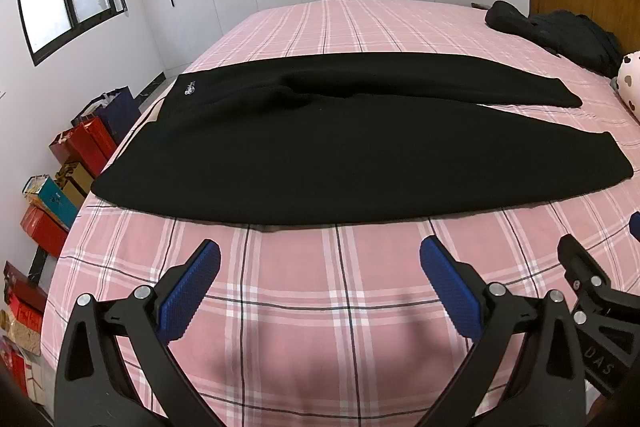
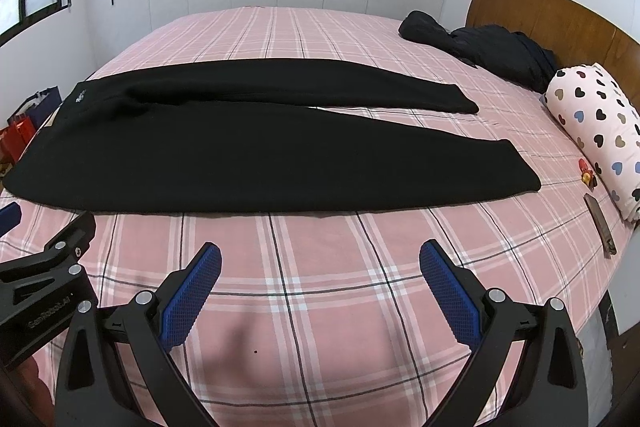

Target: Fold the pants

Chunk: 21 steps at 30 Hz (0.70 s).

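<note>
Black pants [image 1: 320,155] [image 2: 168,151] lie flat across a pink plaid bed, waistband with a small white logo at the left, both legs stretched to the right and slightly apart at the cuffs. My left gripper [image 1: 320,255] hovers open over bare sheet just in front of the pants' near edge, blue pads [image 1: 192,291] wide apart and empty. My right gripper [image 2: 320,255] is likewise open and empty, in front of the near leg. Each gripper's black frame shows at the edge of the other's view.
A dark garment pile [image 2: 488,47] lies by the wooden headboard [image 2: 560,23]. A heart-print pillow roll [image 2: 596,131], a small red toy [image 2: 586,175] and a dark flat object [image 2: 600,227] sit at the right. Boxes and bags [image 1: 68,163] stand on the floor left. White wardrobes line the far wall.
</note>
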{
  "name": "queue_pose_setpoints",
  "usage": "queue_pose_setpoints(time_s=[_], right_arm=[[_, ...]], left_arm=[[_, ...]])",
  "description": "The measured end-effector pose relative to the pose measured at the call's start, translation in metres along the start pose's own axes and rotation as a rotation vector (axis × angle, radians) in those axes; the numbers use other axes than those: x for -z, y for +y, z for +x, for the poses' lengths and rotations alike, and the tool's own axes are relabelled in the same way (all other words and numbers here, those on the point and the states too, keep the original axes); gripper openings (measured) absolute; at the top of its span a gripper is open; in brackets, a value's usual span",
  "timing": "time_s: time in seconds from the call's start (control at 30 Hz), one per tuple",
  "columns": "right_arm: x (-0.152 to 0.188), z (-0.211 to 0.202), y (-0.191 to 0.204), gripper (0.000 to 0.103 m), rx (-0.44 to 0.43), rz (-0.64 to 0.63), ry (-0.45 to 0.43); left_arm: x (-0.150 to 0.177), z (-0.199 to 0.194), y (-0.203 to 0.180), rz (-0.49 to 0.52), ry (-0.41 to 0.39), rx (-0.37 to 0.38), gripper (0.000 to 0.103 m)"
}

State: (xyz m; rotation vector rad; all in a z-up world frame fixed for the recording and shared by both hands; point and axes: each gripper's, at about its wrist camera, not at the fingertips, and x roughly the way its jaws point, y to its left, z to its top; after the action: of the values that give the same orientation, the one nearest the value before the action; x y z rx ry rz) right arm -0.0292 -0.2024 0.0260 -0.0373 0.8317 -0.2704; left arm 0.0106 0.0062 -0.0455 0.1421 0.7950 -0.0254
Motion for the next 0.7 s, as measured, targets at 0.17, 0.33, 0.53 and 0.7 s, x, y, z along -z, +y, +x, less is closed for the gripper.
queue_pose_setpoints(time_s=[0.17,0.33,0.53,0.7], right_arm=[[-0.0001,-0.0002,-0.0001,0.098,0.003,-0.002,-0.011],[0.0002,-0.0005,0.0012,0.098,0.006,-0.003,-0.026],[0.0013,-0.0011,0.0015,0.098,0.005,0.0,-0.04],[0.0015,0.0023,0.0008,0.098,-0.021,0.025,-0.027]], left_arm=[[0.0001,0.0015,0.0,0.0,0.004,0.0,0.098],[0.0,0.0031,0.0004,-0.002,0.007,-0.002,0.098],[0.0,0.0053,0.0002,0.001,0.011,-0.004,0.098],[0.0001,0.0069,0.0021,-0.002,0.014,-0.004,0.098]])
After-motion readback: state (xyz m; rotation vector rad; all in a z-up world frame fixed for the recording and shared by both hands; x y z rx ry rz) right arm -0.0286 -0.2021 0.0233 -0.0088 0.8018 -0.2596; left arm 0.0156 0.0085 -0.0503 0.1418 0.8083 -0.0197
